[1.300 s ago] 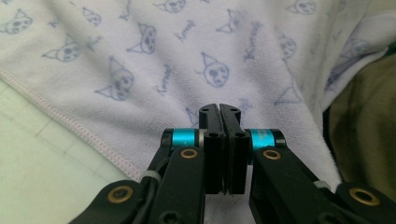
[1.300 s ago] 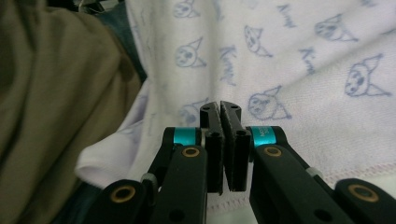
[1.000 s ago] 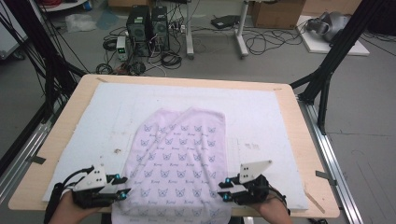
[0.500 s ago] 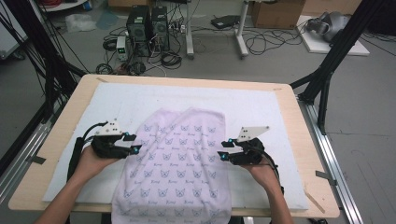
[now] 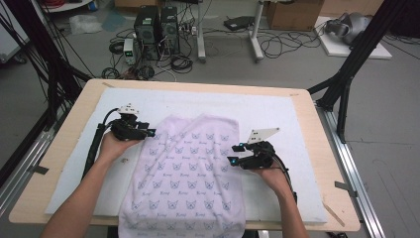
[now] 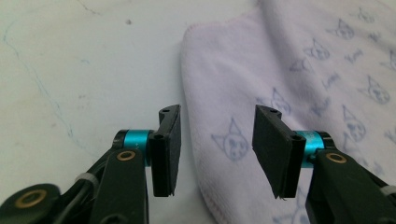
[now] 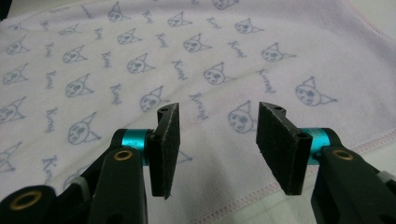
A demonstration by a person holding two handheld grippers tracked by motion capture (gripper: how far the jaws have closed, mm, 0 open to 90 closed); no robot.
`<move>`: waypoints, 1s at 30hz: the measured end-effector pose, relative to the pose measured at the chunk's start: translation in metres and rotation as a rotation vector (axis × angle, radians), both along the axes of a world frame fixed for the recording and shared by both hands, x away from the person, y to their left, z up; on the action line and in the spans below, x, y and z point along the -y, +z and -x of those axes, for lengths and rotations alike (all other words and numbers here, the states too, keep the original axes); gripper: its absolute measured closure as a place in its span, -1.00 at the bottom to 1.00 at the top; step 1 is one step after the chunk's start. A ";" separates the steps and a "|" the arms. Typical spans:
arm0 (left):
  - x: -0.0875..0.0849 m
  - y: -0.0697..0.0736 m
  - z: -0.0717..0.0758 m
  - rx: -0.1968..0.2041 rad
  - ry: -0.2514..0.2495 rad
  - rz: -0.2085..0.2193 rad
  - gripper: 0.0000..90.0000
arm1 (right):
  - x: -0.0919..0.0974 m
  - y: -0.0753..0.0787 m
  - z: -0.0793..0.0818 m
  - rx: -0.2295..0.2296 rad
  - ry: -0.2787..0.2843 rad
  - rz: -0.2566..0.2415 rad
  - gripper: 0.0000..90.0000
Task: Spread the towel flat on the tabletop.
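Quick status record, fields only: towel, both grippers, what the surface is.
towel: pale lilac, cat-face print, lies on the mat, near end hangs over the table's front edge
left gripper: at the towel's left edge, jaws have just been opening, nothing pinched
right gripper: at the towel's right edge, jaws have just been opening, pads apart above the cloth
surface: white mat on a wooden table
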State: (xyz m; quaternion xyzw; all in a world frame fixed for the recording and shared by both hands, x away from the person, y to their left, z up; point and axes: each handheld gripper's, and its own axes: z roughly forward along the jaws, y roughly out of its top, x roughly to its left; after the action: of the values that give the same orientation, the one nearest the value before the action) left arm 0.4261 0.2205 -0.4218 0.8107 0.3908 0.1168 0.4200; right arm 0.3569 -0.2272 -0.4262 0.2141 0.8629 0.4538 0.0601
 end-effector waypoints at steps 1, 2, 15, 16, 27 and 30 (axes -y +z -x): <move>0.001 -0.001 -0.003 -0.020 0.020 0.008 0.17 | -0.001 0.000 0.000 -0.004 -0.002 0.001 0.10; 0.001 -0.003 -0.007 -0.045 0.027 0.011 0.19 | -0.001 0.000 0.000 -0.003 0.000 0.003 0.11; 0.021 -0.005 -0.002 0.045 -0.013 -0.167 0.89 | 0.003 0.003 0.002 0.033 -0.007 0.004 0.14; 0.026 -0.001 0.003 0.071 -0.026 -0.185 0.89 | 0.004 0.004 0.003 0.031 -0.012 0.004 0.14; 0.063 0.016 0.036 0.123 -0.256 -0.142 0.33 | -0.004 0.002 0.005 0.032 -0.003 0.046 0.14; 0.068 0.014 0.027 0.123 -0.205 -0.180 0.30 | -0.002 0.001 0.002 0.028 -0.017 0.048 0.15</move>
State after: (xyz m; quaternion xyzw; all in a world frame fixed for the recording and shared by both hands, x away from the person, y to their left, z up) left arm 0.3996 0.1522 -0.4082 0.8720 0.2676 0.1573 0.3785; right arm 0.3552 -0.2253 -0.4255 0.2134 0.8707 0.4357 0.0812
